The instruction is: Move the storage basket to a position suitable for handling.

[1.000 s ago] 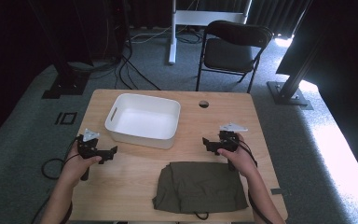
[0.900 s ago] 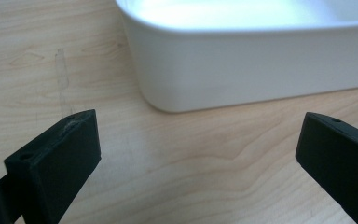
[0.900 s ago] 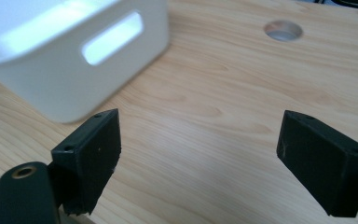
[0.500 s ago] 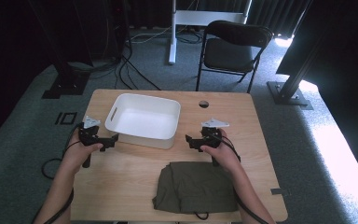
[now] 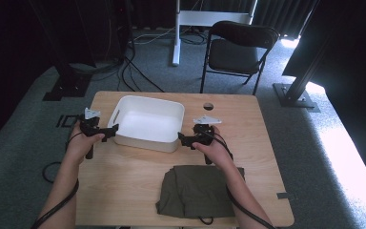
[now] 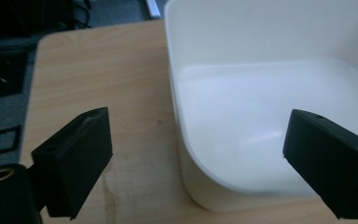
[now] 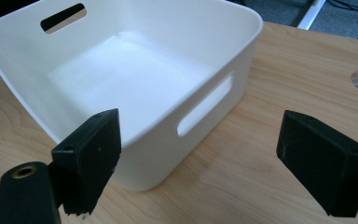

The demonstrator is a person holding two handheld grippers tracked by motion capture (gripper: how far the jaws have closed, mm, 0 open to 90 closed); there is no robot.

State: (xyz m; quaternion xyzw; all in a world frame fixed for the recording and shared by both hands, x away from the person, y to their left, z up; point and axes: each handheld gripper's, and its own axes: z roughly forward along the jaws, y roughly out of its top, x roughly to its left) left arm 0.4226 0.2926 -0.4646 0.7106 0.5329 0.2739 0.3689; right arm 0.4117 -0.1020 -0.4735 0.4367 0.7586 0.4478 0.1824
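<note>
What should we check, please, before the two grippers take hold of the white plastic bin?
1. Left gripper open: ok. Its jaws have just been closing a little, with the near-left corner wall of the white plastic bin between them, not yet pressed.
2. Right gripper open: ok. Its jaws straddle the bin's near-right corner, beside the slot handle.
3. Bin empty: ok, bare white floor.
4. Bin flat on the wooden table: ok.
5. Folded olive-green cloth clear of the bin: ok, it lies apart, nearer the person.
6. Grip firm enough to lift: cannot tell.
</note>
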